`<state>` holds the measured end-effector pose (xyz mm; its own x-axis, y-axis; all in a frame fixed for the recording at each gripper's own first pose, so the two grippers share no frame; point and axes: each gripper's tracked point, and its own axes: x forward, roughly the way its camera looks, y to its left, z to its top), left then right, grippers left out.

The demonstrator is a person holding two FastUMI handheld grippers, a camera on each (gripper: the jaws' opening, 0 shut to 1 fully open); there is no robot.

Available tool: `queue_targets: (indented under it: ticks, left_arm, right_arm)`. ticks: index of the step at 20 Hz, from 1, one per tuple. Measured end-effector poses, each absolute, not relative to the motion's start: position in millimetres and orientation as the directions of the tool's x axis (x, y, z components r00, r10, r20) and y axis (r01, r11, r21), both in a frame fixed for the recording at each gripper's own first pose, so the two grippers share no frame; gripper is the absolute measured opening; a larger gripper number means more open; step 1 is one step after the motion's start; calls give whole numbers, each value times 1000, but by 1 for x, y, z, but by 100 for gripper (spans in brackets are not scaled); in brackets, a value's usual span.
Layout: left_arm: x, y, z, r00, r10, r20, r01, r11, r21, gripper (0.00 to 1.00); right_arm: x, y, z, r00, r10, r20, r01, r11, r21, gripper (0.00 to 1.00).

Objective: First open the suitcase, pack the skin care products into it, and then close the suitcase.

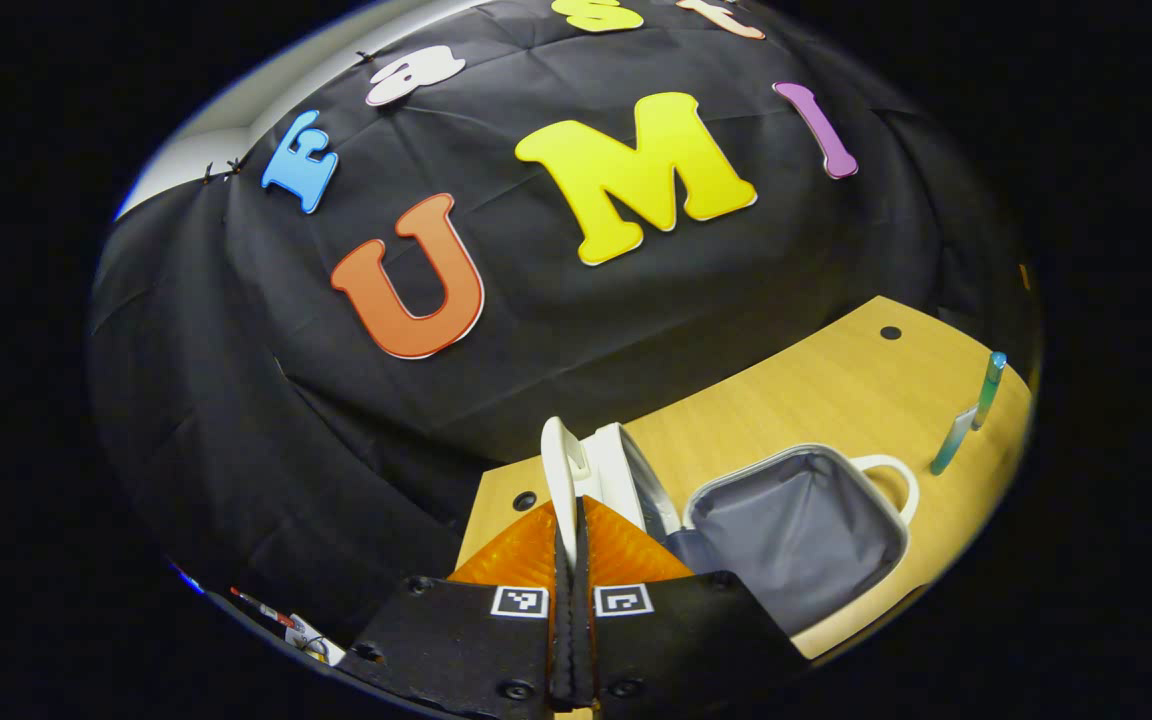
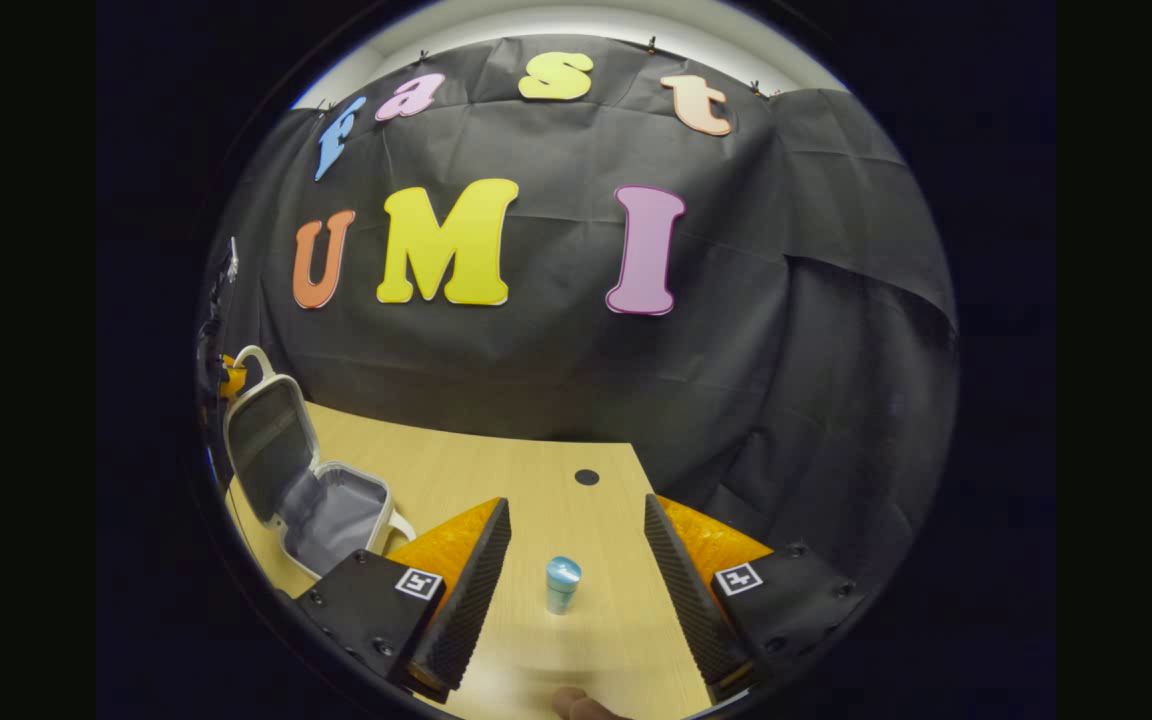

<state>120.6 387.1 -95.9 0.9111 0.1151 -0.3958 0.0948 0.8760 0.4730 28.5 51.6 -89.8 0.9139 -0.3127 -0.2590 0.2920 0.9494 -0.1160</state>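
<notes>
Fingers of the left gripper [image 1: 573,530] clench the white rim of the raised lid [image 1: 558,470] of the suitcase [image 1: 801,530], whose grey lining looks empty. Right gripper [image 2: 576,560] gapes wide, straddling an upright skincare bottle [image 2: 563,583] untouched on the table [image 2: 496,470].

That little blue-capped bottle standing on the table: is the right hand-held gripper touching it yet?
Apart. In the right gripper view the bottle stands upright between the open fingers of the right hand-held gripper, with bare table showing on both sides.
</notes>
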Motion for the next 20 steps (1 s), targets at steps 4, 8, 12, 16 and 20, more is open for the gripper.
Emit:
queue_targets:
  ticks: [4,8,12,16,20]
  left_arm:
    - [133,456,-131,878,169,-447,56,892,449,3]
    - [145,507,-175,824,206,-528,11,926,377,3]
    - [142,540,-233,750,174,-638,-43,976,215,3]
    - [134,561,-287,676,101,-730,-86,995,58,3]
    - [133,567,-329,633,30,-774,-133,989,-71,3]
  right_arm:
    - [26,64,-98,908,-310,-280,282,950,-136,80]
    - [22,63,-106,895,-321,-309,286,946,-154,80]
    - [11,54,-118,876,-343,-340,301,938,-171,80]
    - [-3,45,-131,845,-373,-385,334,928,-166,80]
    - [-13,38,-135,825,-407,-392,357,913,-197,78]
